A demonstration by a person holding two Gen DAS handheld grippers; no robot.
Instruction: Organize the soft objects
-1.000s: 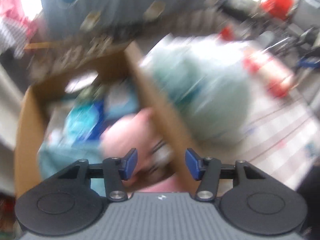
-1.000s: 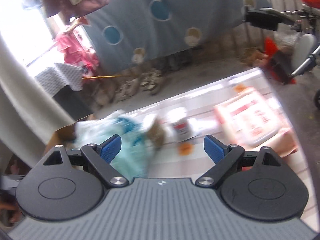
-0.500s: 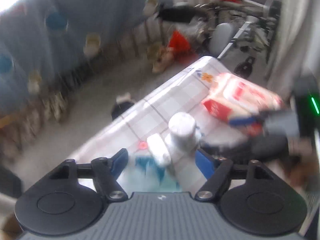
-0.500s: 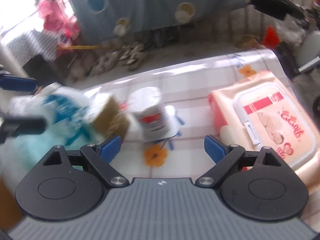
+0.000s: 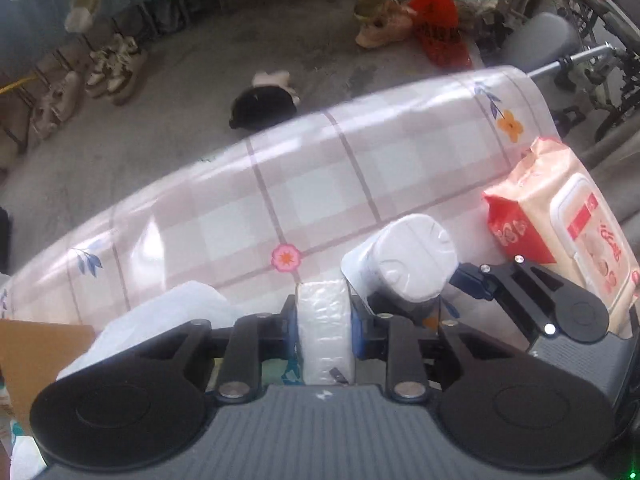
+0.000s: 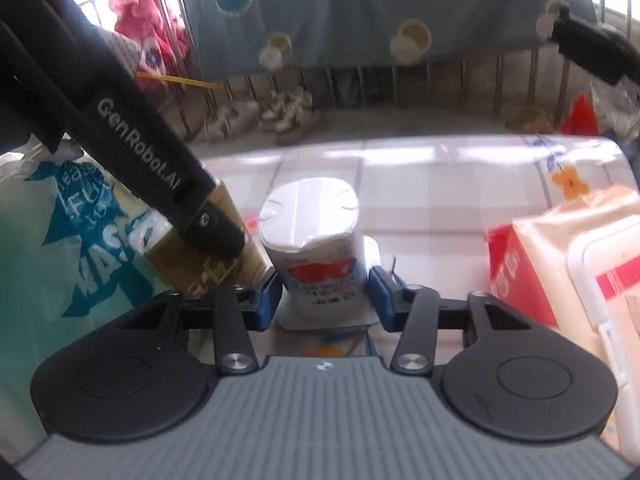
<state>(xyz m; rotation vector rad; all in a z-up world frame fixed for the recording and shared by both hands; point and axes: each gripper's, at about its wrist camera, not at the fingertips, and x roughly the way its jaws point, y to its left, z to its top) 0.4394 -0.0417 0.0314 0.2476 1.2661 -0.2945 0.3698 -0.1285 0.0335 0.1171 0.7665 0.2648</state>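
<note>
Double pickup going on here, both grippers going for something on the checked tablecloth [image 5: 320, 184] at once.

The left gripper [image 5: 323, 330] has a small white tissue pack [image 5: 324, 320] sandwiched between its blue pads, and the jaws are closing narrow on it, pads look pressed against both sides. In the right wrist view the same pack shows its gold-brown face under the left tool's black finger. Just to the right of it stands a plastic-wrapped toilet paper roll [image 6: 316, 248], upright, with red print on the wrapper. The right gripper [image 6: 326, 296] straddles its lower half. Those jaws are closing too, and the left pad looks on the wrapper while the right one seems to have a sliver of gap, so I'd call that grip not quite made.

Further out: a big wet wipes pack [image 5: 560, 216] lies near the right end of the table, just beside the roll. On the left there's a teal printed plastic bag [image 6: 60, 264], and a cardboard box [image 5: 36, 360] corner pokes in at the edge.

My guess is we're at the grasp step of the sorting. Next move calls for finishing the squeeze on the roll, then lifting both straight up so they don't knock each other, and carrying them toward the box. Soft stuff squishes, so go easy on the pressure.
</note>
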